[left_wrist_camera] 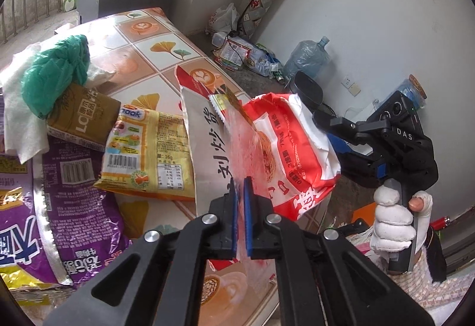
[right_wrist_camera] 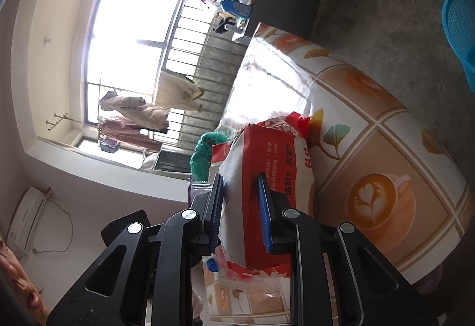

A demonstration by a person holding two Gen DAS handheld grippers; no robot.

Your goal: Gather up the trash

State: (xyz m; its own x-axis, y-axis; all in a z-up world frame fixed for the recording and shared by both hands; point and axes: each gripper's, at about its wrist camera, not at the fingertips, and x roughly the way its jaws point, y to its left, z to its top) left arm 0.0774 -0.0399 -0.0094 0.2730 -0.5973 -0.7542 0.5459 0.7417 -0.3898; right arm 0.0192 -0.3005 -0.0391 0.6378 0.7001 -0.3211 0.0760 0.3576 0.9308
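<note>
While the right gripper (right_wrist_camera: pixel 240 213) pinches the red-and-white bag (left_wrist_camera: pixel 297 153) above the table (left_wrist_camera: pixel 166 58) edge, the left gripper (left_wrist_camera: pixel 241 219) is pressed together, probably on a clear wrapper (left_wrist_camera: pixel 237 130); lift slowly, so neither slips back among the table's other packets.

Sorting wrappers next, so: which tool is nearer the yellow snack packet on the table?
Left. The left tool is shut on a clear wrapper just beside the yellow packet. The right tool clamps the red-and-white bag on the far side from the packet.
</note>
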